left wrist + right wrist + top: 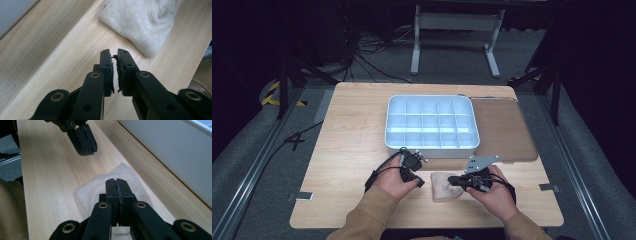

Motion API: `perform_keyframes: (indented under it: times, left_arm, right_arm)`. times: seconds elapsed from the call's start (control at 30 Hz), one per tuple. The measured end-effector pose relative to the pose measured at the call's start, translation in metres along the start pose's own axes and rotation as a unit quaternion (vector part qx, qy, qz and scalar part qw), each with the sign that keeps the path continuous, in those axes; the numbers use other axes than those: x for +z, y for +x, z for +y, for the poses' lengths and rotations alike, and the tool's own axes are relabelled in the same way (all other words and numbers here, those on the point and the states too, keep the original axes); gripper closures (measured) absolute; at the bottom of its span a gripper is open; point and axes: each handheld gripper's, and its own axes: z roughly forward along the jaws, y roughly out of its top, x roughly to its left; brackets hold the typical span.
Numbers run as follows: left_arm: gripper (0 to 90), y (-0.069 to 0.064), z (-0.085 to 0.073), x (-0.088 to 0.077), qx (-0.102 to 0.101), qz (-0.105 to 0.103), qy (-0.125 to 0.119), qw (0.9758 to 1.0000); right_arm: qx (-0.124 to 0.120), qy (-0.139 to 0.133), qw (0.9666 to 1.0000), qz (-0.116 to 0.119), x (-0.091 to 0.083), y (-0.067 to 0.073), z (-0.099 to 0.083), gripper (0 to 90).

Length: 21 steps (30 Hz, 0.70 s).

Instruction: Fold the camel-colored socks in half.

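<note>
Both tongs closed and empty over the folded cloth [110,186]; right gripper [116,181] could snag and unfold it, left gripper [113,53] just beside

Cloth [447,186] on table [347,150] between my grippers; tray [431,122] behind it; mat [502,130] right of tray.

A light wooden table [347,145] with a pale grained top carries a white plastic organiser tray [430,147] divided into many small compartments, standing near the middle. Just to its right lies a flat, brown translucent lid [504,132]. A small, crumpled beige cloth [443,187] lies near the front edge.
</note>
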Motion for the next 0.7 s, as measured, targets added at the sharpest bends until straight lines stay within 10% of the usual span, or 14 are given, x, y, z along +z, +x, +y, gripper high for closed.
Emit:
perform_keyframes:
  times: [0.7]
  left_arm:
    - [82.7, 0.003, 0.000, 0.010, 0.000, -0.002, 0.019, 0.9998]
  right_arm:
    - [0.012, 0.048, 0.9988, -0.003, 0.023, -0.008, -0.013, 89.8]
